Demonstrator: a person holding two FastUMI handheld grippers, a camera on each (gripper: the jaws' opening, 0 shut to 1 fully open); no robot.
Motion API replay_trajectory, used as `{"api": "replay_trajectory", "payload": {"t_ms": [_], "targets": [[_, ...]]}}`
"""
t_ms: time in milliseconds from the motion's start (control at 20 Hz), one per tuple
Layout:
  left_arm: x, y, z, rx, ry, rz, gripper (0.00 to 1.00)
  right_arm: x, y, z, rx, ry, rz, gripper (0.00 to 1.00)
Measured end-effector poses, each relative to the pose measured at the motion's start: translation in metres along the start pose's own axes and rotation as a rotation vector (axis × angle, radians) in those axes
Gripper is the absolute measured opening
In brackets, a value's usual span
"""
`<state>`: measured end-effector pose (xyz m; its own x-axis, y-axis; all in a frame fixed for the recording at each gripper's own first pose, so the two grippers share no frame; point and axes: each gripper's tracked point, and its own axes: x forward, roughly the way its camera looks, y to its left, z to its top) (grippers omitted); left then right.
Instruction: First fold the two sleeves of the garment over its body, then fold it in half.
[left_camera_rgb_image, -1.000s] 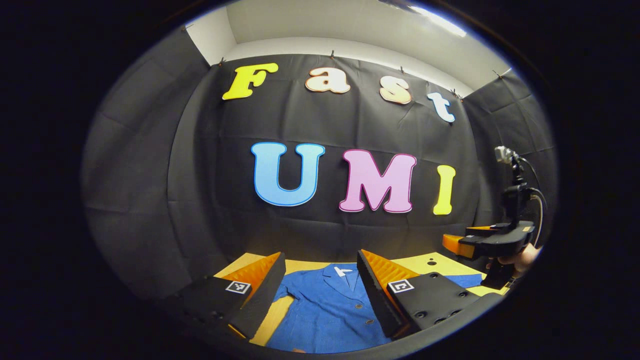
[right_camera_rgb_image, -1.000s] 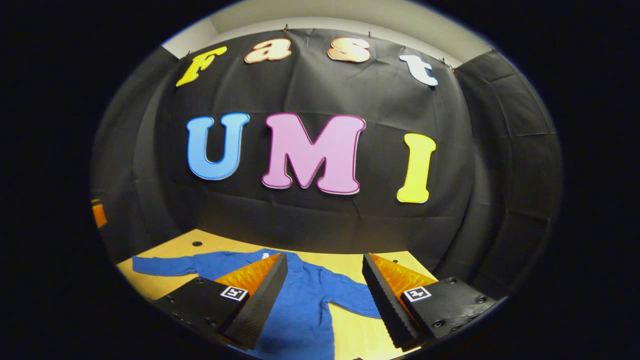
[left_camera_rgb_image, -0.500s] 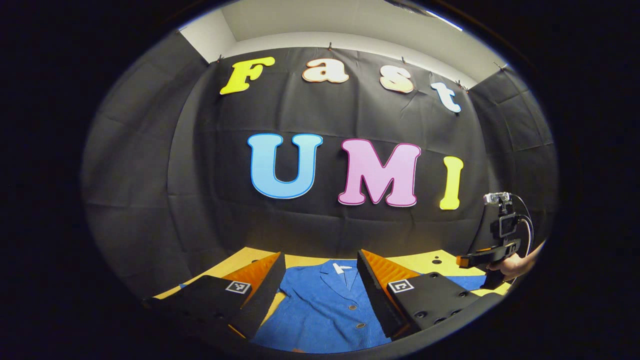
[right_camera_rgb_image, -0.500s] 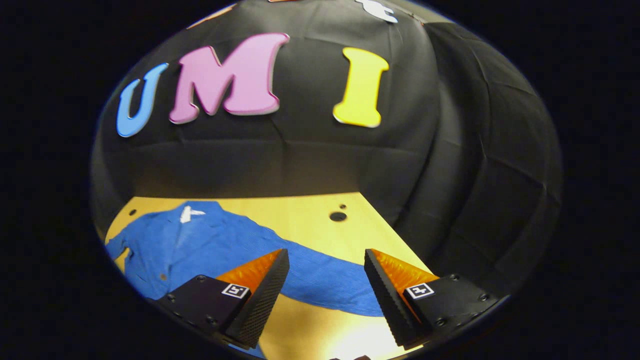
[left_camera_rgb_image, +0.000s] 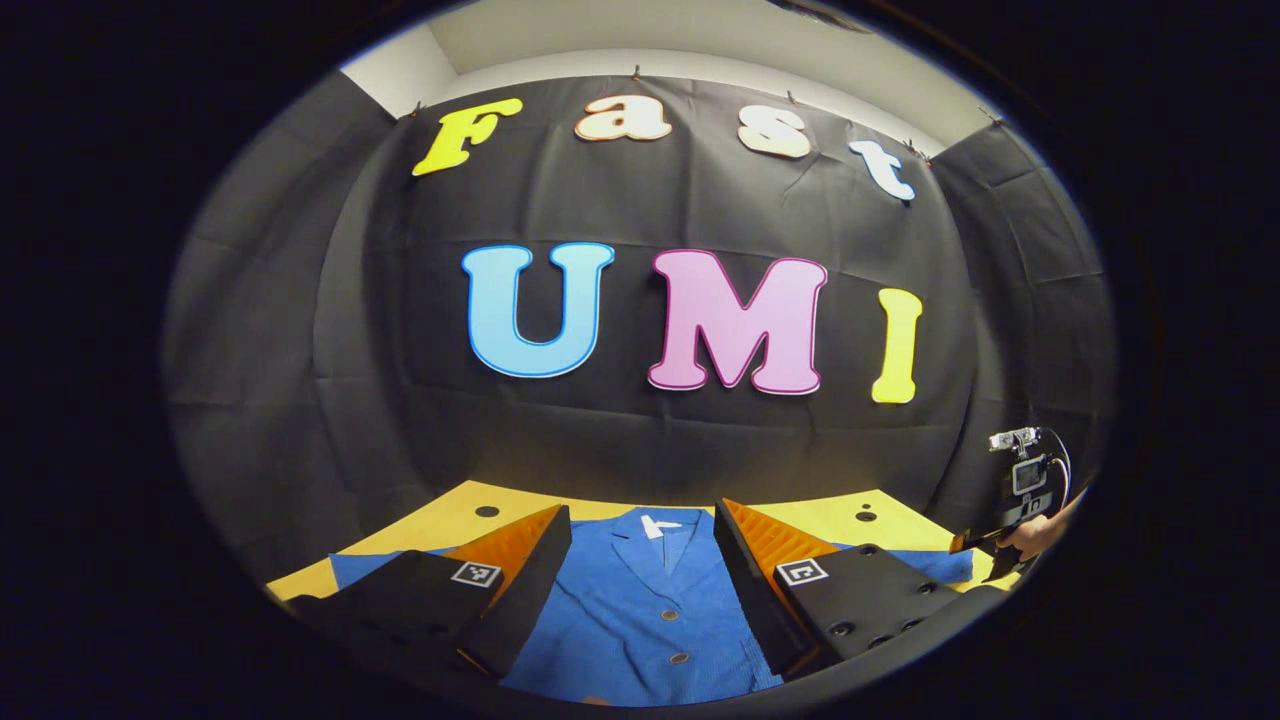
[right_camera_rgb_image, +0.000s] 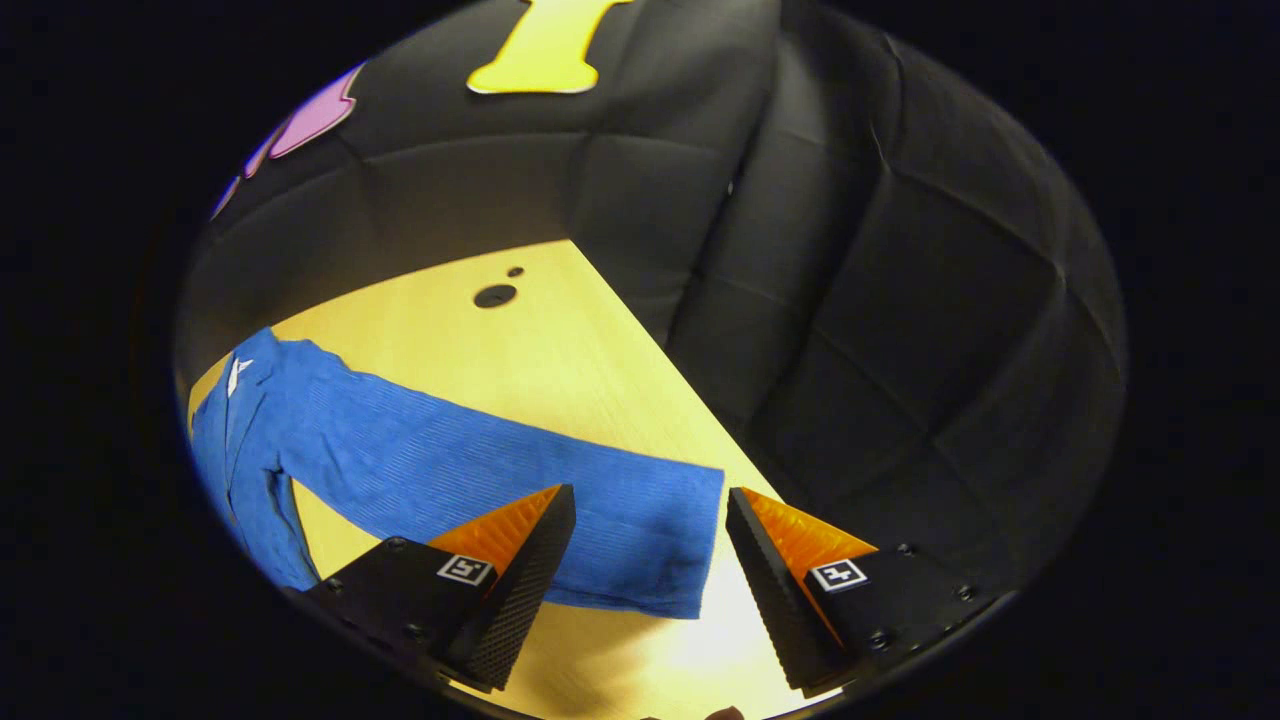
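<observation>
A yellow wooden table (left_camera_rgb_image: 440, 520) stands against black cloth walls, and a blue buttoned garment (left_camera_rgb_image: 640, 610) lies flat on it, collar toward the back wall. In the left gripper view the left gripper (left_camera_rgb_image: 640, 580) hangs above the garment's chest with its fingers spread wide and nothing between them; the black finger bodies cover both shoulders and most of the left sleeve (left_camera_rgb_image: 350, 568), of which a short stretch shows beyond the left finger. The garment's lower part is cut off at the bottom of this view. Far out past the garment's right sleeve end (left_camera_rgb_image: 945, 565), the right gripper (left_camera_rgb_image: 975, 545) shows small and partly cut off, held by a hand (left_camera_rgb_image: 1030, 535); its fingers are hard to make out there. In the right gripper view the right gripper (right_camera_rgb_image: 645, 570) hovers over the right sleeve (right_camera_rgb_image: 480, 470), fingers wide apart, the cuff (right_camera_rgb_image: 690, 540) lying between them. Two dark holes (right_camera_rgb_image: 495, 295) mark the table beyond the sleeve.
</observation>
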<state>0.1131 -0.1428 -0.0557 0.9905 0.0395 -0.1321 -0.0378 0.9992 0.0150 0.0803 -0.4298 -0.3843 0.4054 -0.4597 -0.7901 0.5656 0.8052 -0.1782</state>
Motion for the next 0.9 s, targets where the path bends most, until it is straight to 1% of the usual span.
{"api": "replay_trajectory", "payload": {"t_ms": [100, 250, 300, 350, 400, 450, 500, 550, 600, 700, 750, 800, 900], "targets": [[0.004, -0.008, -0.005, -0.002, 0.010, -0.004, 0.82, 0.016, -0.003, -0.016, 0.004, 0.055, -0.008, 0.99], [0.004, -0.016, -0.009, -0.017, 0.023, -0.009, 0.82, 0.025, -0.011, -0.039, 0.022, 0.140, 0.010, 0.98], [0.003, -0.017, -0.010, -0.014, 0.026, -0.008, 0.82, 0.024, -0.007, -0.036, 0.052, 0.117, 0.009, 0.97], [0.001, -0.016, -0.010, -0.007, 0.031, -0.005, 0.82, 0.026, -0.010, -0.037, 0.069, 0.121, 0.003, 0.97], [-0.002, -0.016, -0.010, 0.002, 0.033, -0.003, 0.82, 0.024, -0.009, -0.038, 0.093, 0.138, 0.013, 0.94], [-0.004, -0.016, -0.009, 0.011, 0.030, -0.002, 0.82, 0.025, -0.004, -0.041, 0.130, 0.157, 0.031, 0.94], [-0.005, -0.015, -0.008, 0.019, 0.029, 0.001, 0.82, 0.025, 0.001, -0.042, 0.172, 0.182, 0.048, 0.89], [-0.008, -0.012, -0.008, 0.024, 0.032, 0.010, 0.82, 0.027, 0.003, -0.037, 0.196, 0.178, 0.042, 0.74], [-0.009, -0.009, -0.008, 0.024, 0.033, 0.022, 0.82, 0.030, 0.007, -0.037, 0.211, 0.180, 0.067, 0.73], [-0.013, -0.004, -0.012, 0.010, 0.037, 0.045, 0.82, 0.027, 0.013, -0.036, 0.213, 0.199, 0.091, 0.17], [-0.015, -0.001, -0.014, 0.001, 0.043, 0.059, 0.82, 0.027, 0.016, -0.036, 0.213, 0.211, 0.090, 0.24], [-0.017, 0.002, -0.017, -0.010, 0.049, 0.072, 0.82, 0.027, 0.022, -0.036, 0.208, 0.212, 0.110, 0.11], [-0.021, 0.010, -0.023, -0.036, 0.064, 0.097, 0.82, 0.023, 0.046, -0.036, 0.176, 0.215, 0.192, 0.05]]}}
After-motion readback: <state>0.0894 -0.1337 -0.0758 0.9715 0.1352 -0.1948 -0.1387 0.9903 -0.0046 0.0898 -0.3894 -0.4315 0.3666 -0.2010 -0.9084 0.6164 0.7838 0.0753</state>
